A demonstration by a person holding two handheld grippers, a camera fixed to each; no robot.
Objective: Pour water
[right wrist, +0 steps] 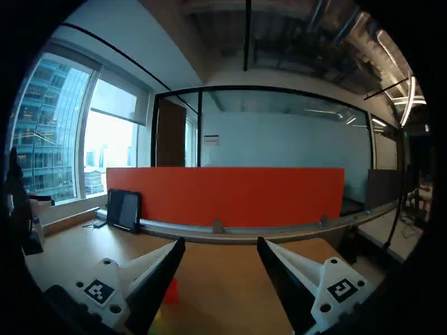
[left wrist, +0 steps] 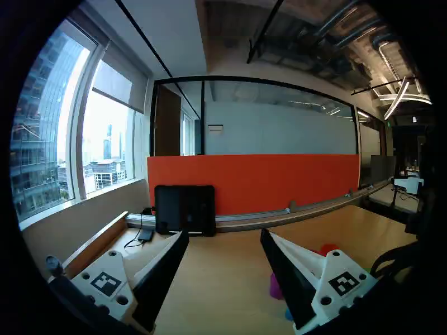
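Left gripper [left wrist: 223, 231] and right gripper [right wrist: 219, 240] hung empty, fingers apart, above the light wooden desk [left wrist: 223, 290]. Best was to tilt both down toward it before closing on anything.

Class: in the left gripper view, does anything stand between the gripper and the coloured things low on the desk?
Nothing visible does. The left gripper is open above the desk, and the purple thing and red thing show just past its finger, partly hidden by it.
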